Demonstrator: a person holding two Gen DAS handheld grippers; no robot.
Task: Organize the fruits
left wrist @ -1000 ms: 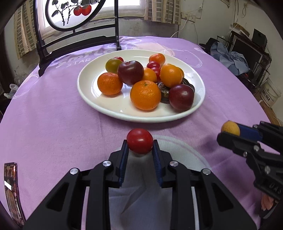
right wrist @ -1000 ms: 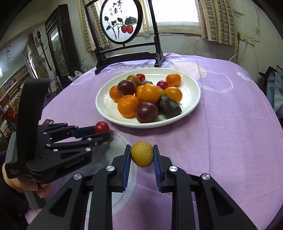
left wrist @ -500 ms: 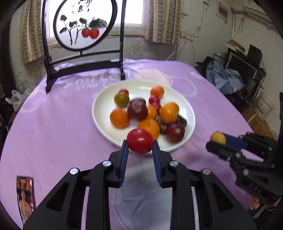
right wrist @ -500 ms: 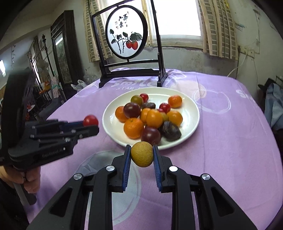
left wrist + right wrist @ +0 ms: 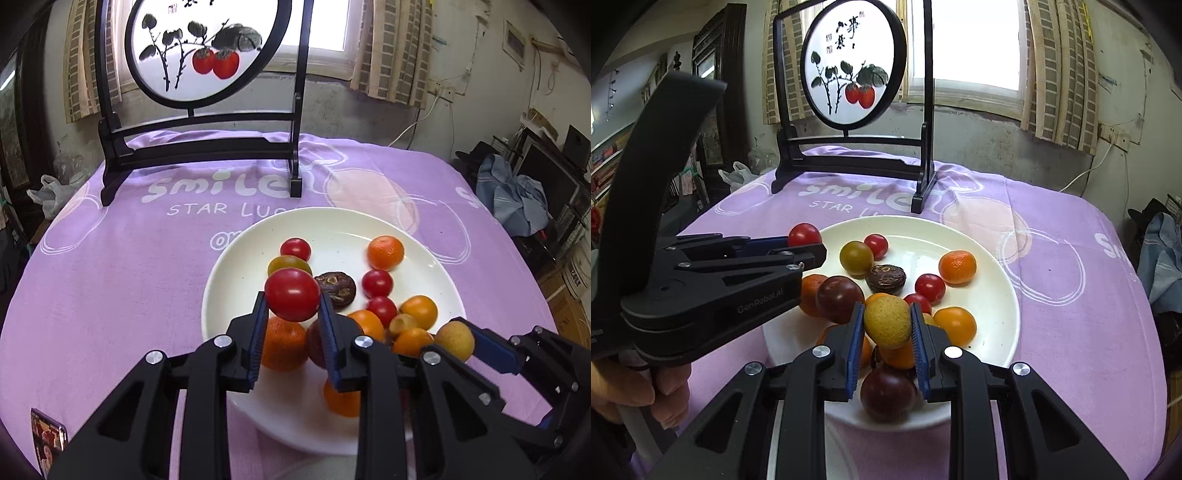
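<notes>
My left gripper (image 5: pixel 291 314) is shut on a red cherry tomato (image 5: pixel 292 294), held above the near left part of the white plate (image 5: pixel 332 229). My right gripper (image 5: pixel 887 325) is shut on a rough yellow fruit (image 5: pixel 887 322), held over the pile near the plate's front. The plate (image 5: pixel 993 295) carries several oranges, cherry tomatoes, dark plums and a wrinkled brown fruit (image 5: pixel 885 278). In the left wrist view the right gripper (image 5: pixel 458 341) comes in from the right with the yellow fruit (image 5: pixel 455 339). In the right wrist view the left gripper (image 5: pixel 809 245) reaches in from the left with the tomato (image 5: pixel 804 234).
A black wooden stand with a round painted screen (image 5: pixel 207 51) rises at the table's far side behind the plate. The purple printed cloth (image 5: pixel 110 266) covers the table. A small photo card (image 5: pixel 48 439) lies at the near left edge. A person's hand (image 5: pixel 631 387) grips the left handle.
Both grippers have moved forward and up from the table's near side to over the plate, each still carrying its fruit. The plate now sits directly beneath the fingers.
</notes>
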